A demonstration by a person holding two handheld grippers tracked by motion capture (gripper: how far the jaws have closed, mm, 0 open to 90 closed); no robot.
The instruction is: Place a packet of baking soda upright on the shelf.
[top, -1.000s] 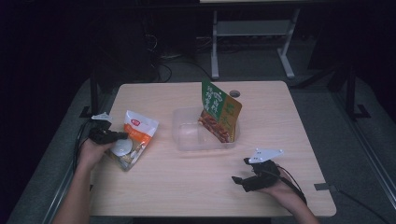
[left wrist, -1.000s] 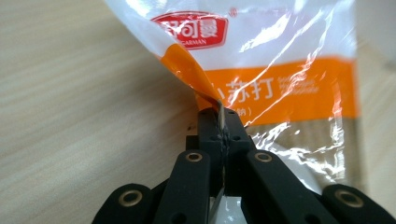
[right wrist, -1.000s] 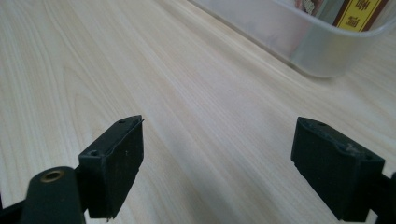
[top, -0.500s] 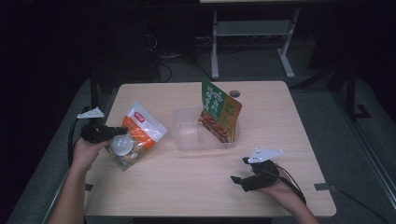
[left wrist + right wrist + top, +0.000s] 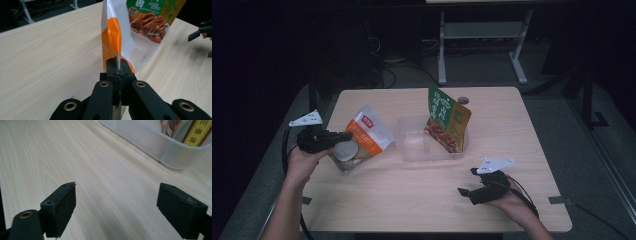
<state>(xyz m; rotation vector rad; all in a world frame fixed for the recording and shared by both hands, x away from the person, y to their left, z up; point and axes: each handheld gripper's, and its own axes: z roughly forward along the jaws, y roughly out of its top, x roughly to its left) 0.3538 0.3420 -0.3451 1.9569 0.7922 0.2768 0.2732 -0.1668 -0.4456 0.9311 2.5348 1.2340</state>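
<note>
At the left edge of the counter [image 5: 412, 200], the left claw [image 5: 343, 136] is clamped tight on the edge of one orange-and-white snack pouch [image 5: 362, 142], holding it up off the wood, tilted, just left of the single clear plastic tub [image 5: 414, 150]. One green-and-orange snack bag [image 5: 447, 122] stands leaning inside that tub's right half. Farther right, near the front edge, the right claw [image 5: 468, 182] rests with its jaws wide apart and nothing between them: two packets, one tub, two claws.
</note>
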